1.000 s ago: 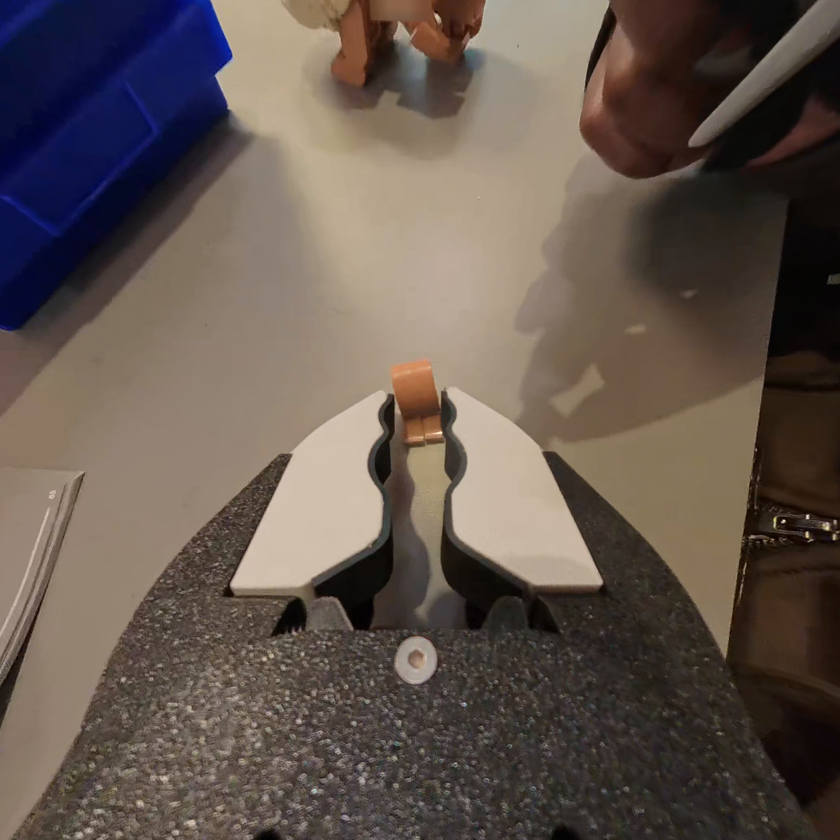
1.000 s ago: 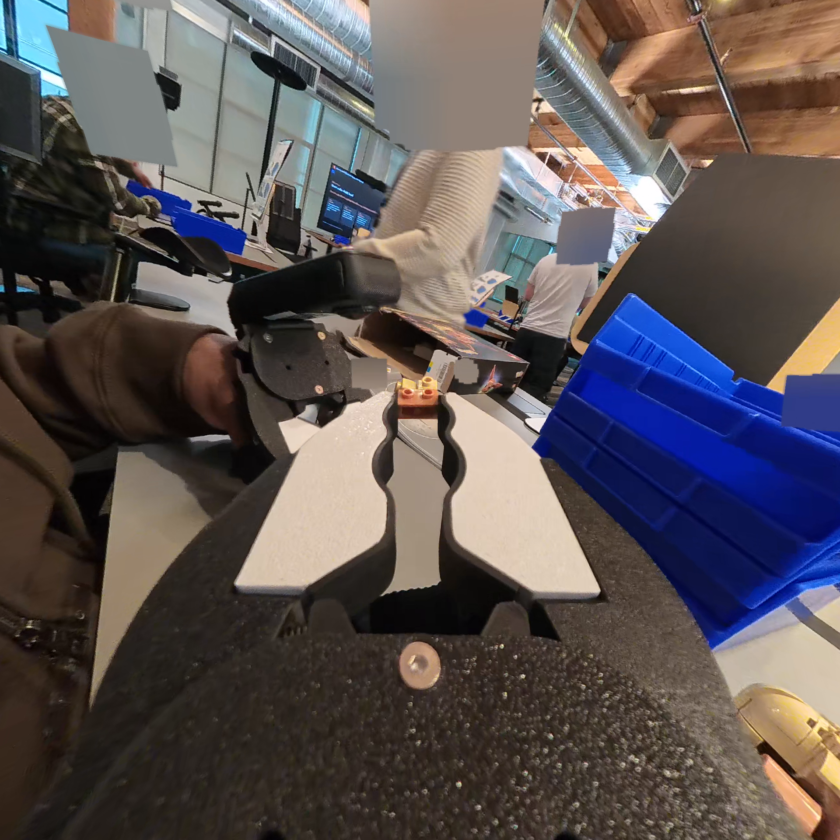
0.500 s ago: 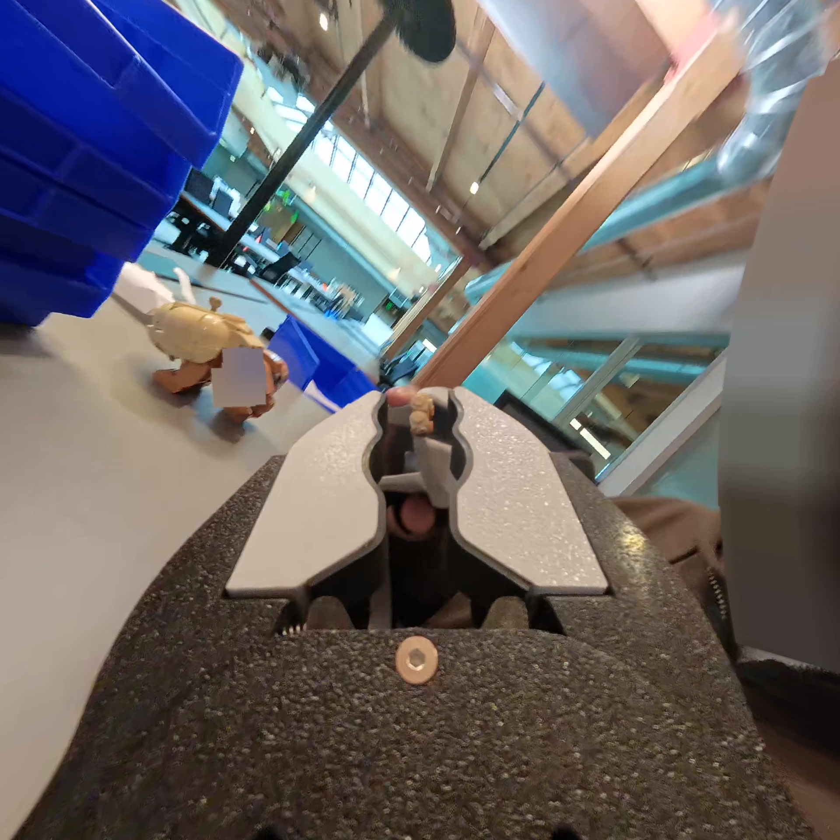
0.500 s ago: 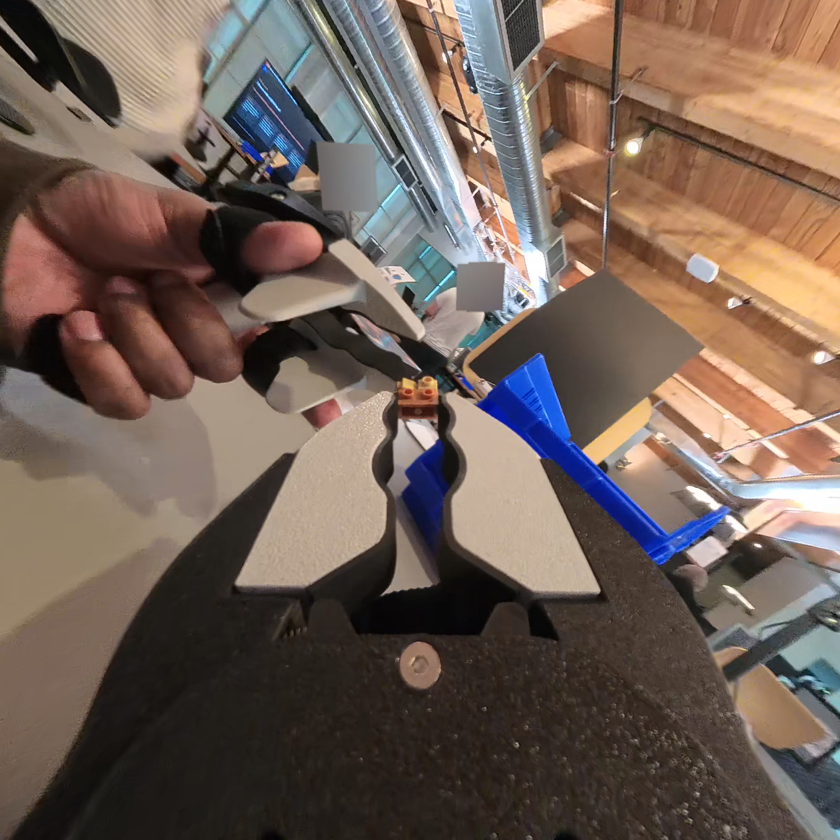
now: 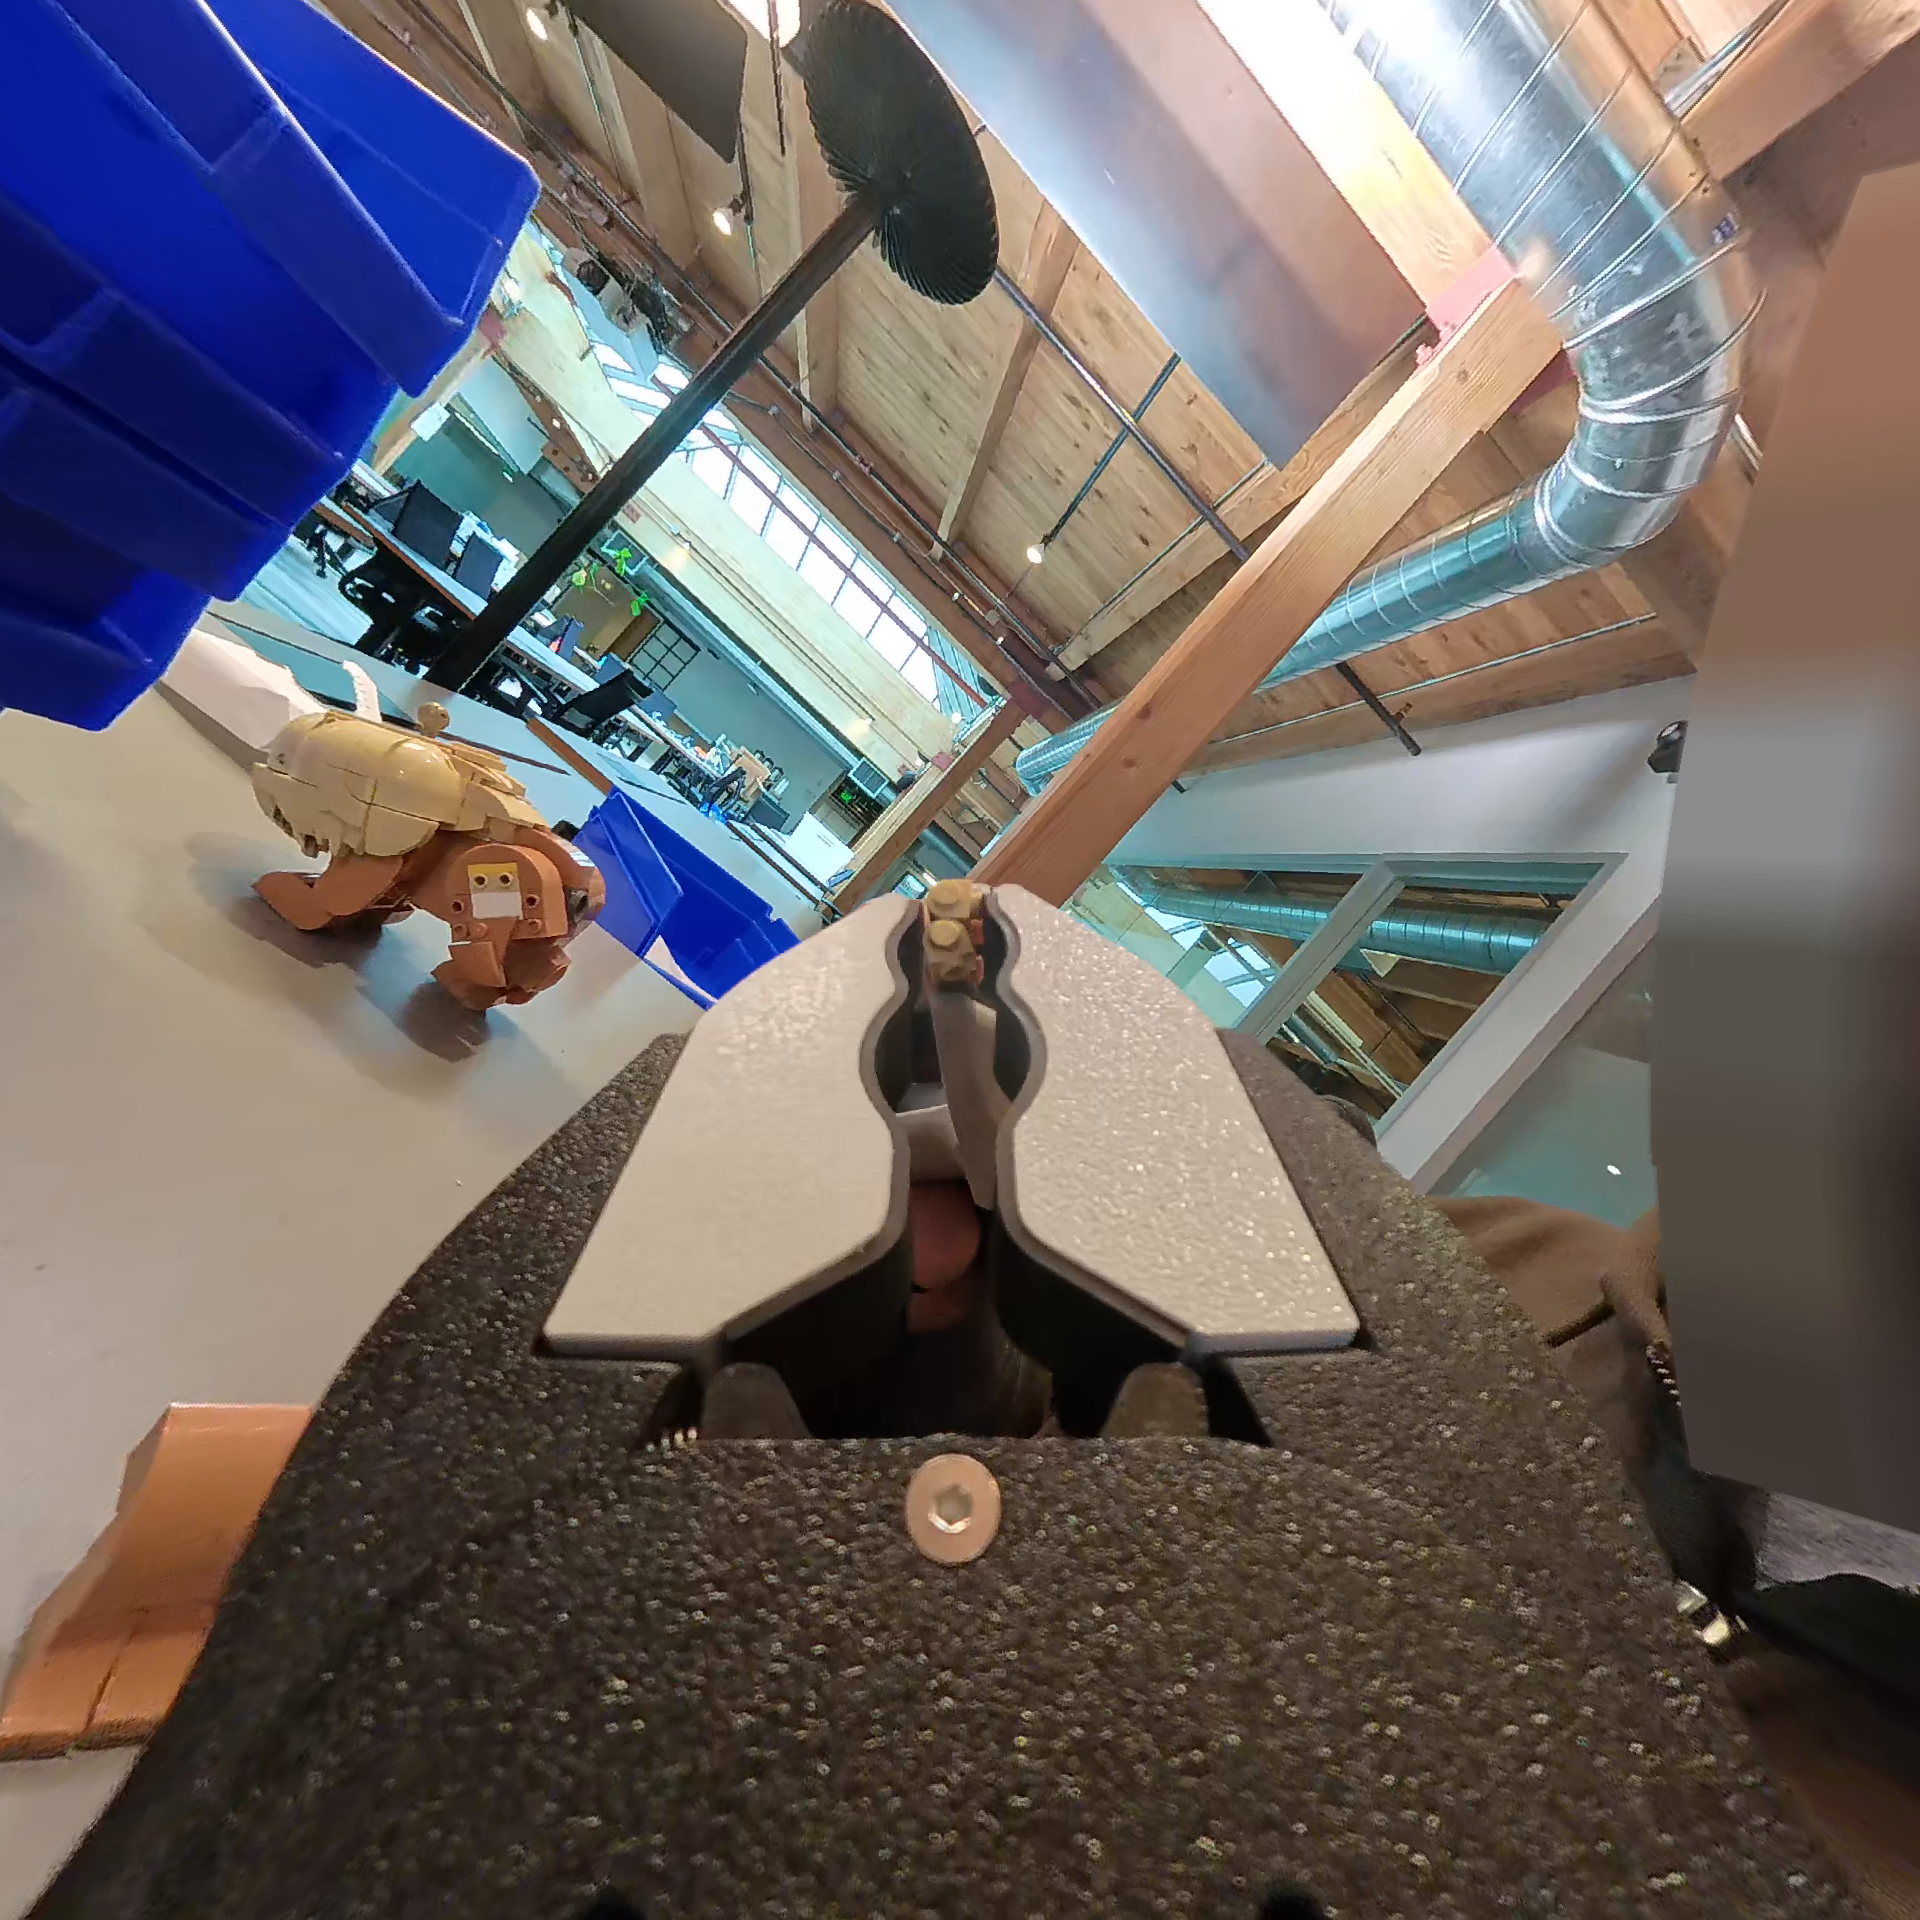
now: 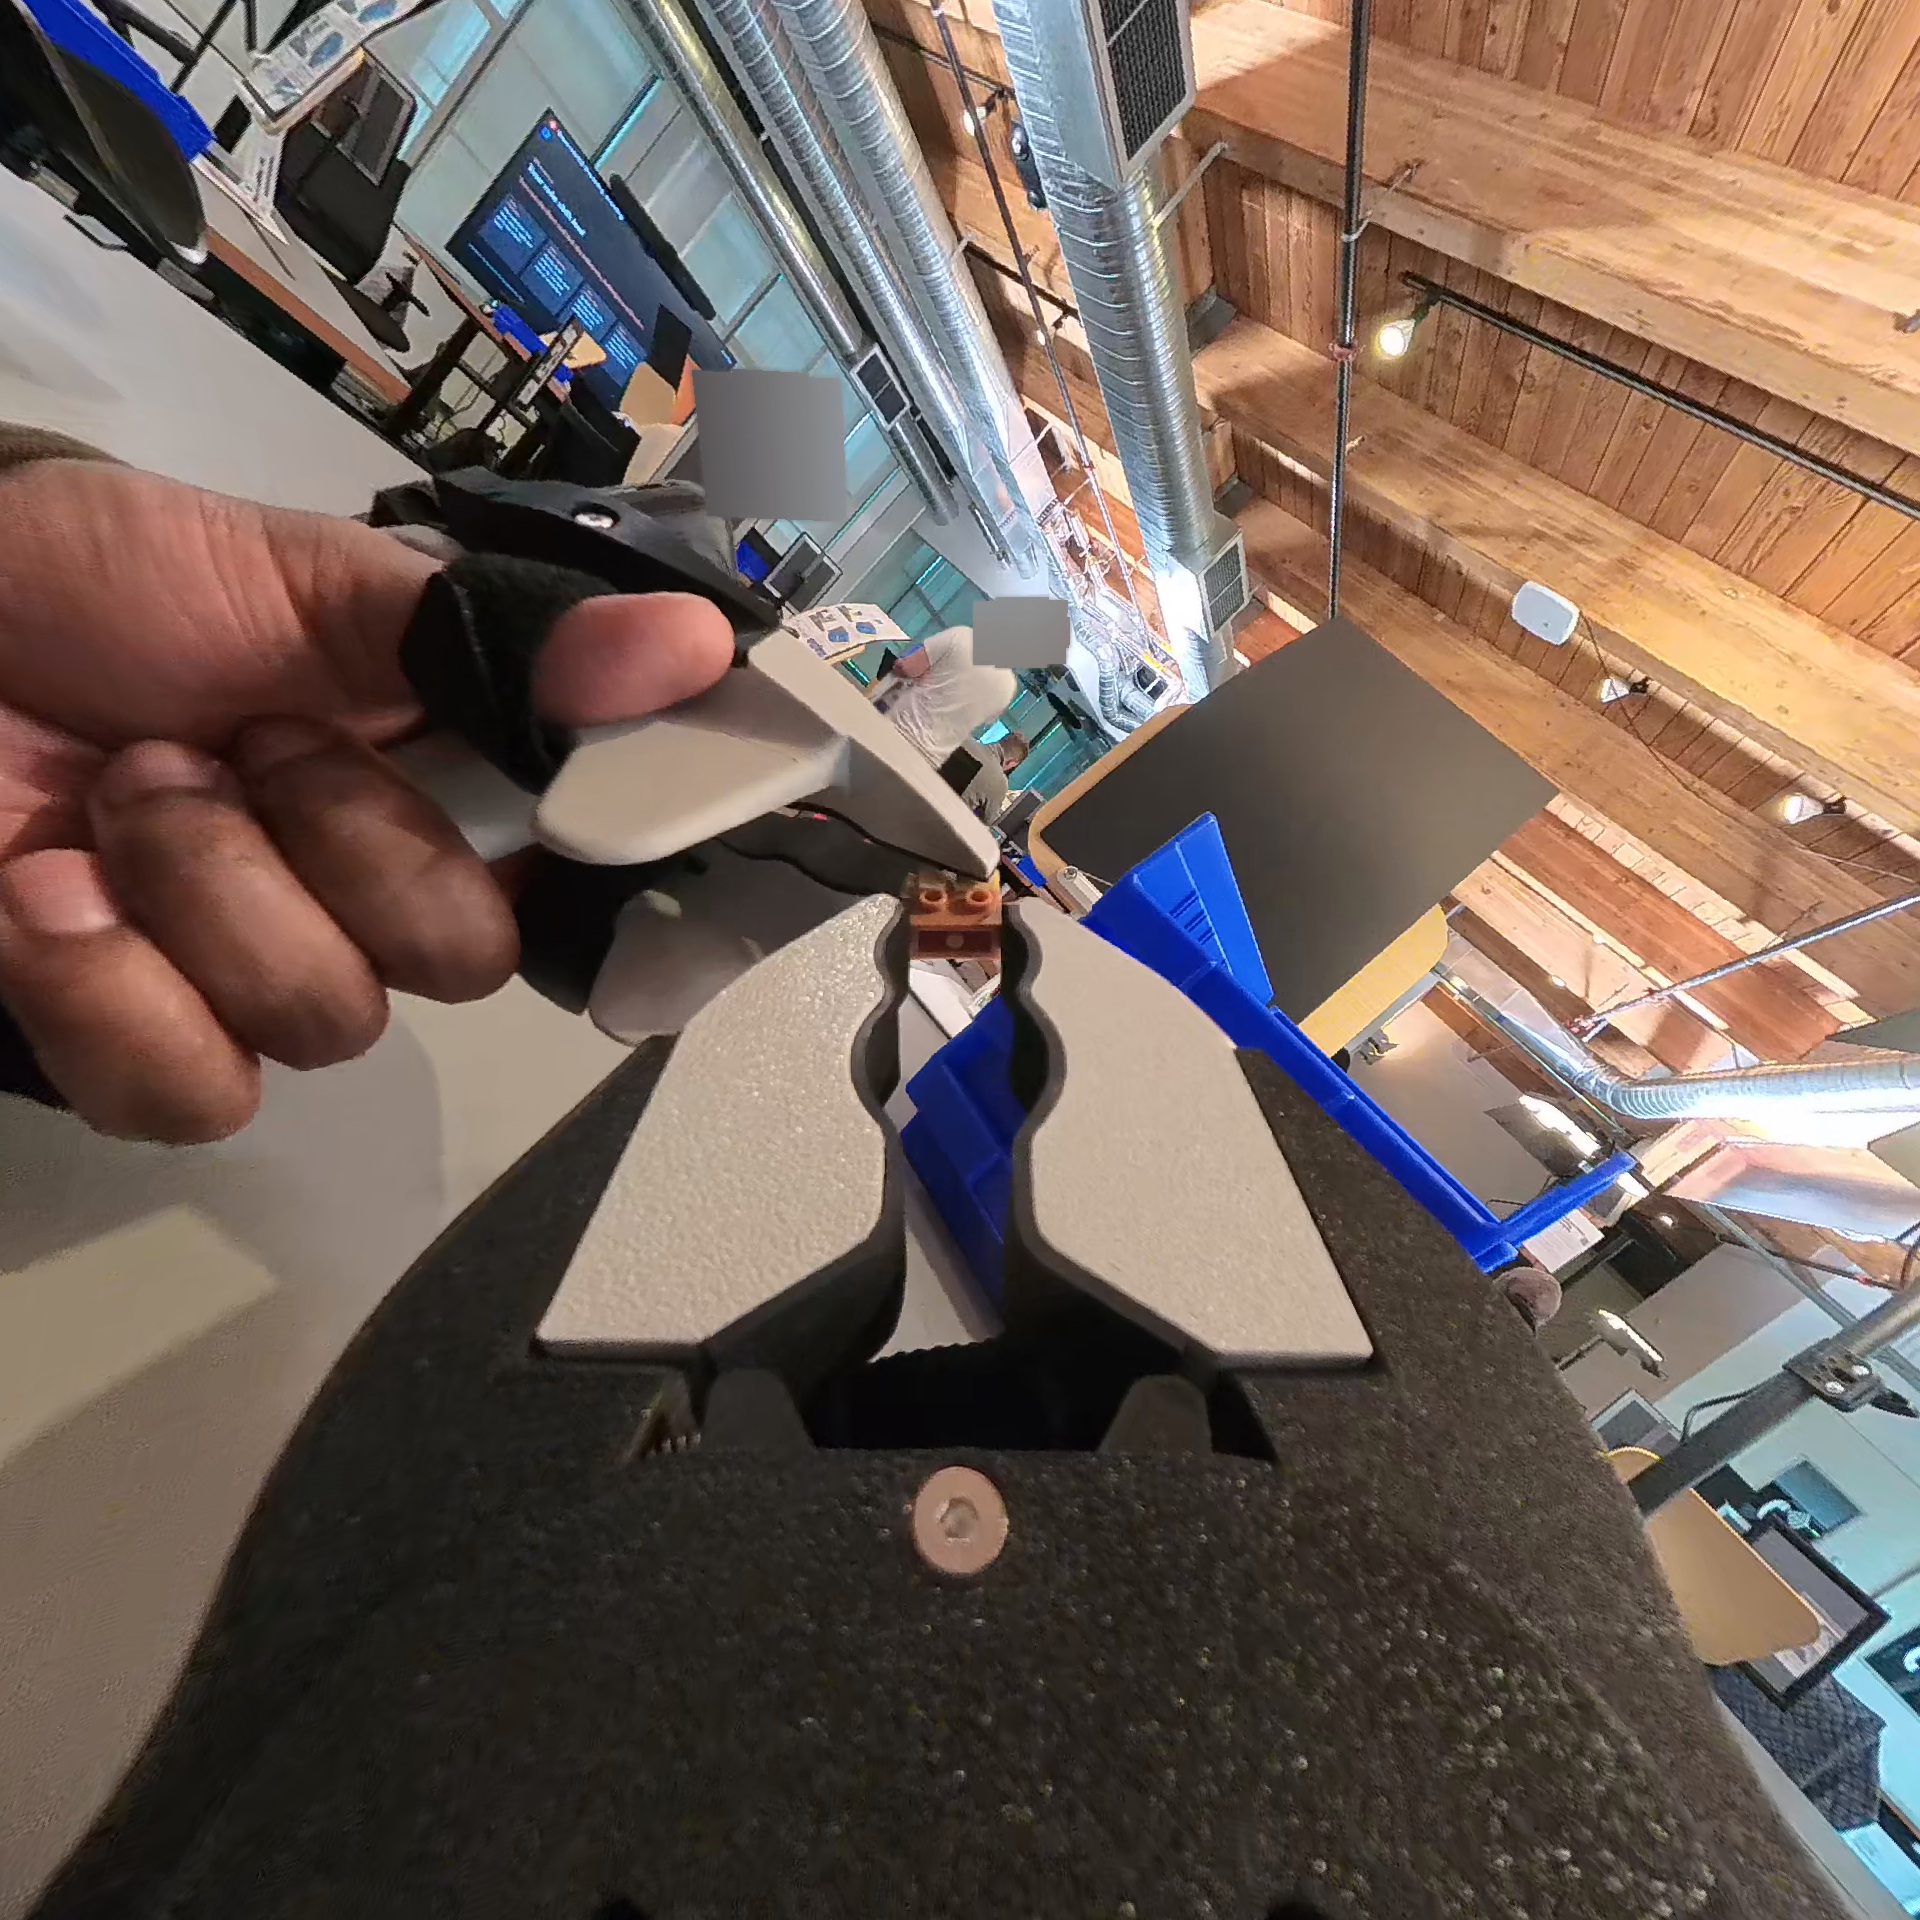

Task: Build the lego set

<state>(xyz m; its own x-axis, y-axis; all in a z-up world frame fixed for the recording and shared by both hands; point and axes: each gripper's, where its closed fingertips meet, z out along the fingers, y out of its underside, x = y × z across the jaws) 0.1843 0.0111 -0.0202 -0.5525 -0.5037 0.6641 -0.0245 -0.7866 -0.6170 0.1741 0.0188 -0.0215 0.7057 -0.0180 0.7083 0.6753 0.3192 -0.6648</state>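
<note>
Our right gripper [image 6: 956, 925] pinches a small brown stud brick [image 6: 954, 923]; our left gripper [image 5: 951, 930] is clamped on a tan piece [image 5: 951, 935] meeting it mid-air. Misaligned studs could pop either free, far from the lego animal [image 5: 416, 842].

Stacked blue bins [image 5: 187, 343] at 10 o'clock on grey table [image 5: 187, 1091]; another blue bin [image 6: 1226, 966] at 3 o'clock. Silver ducting [image 5: 1621, 416] and timber beam [image 5: 1278, 603] overhead, black floor lamp [image 5: 894, 156] at 12.
</note>
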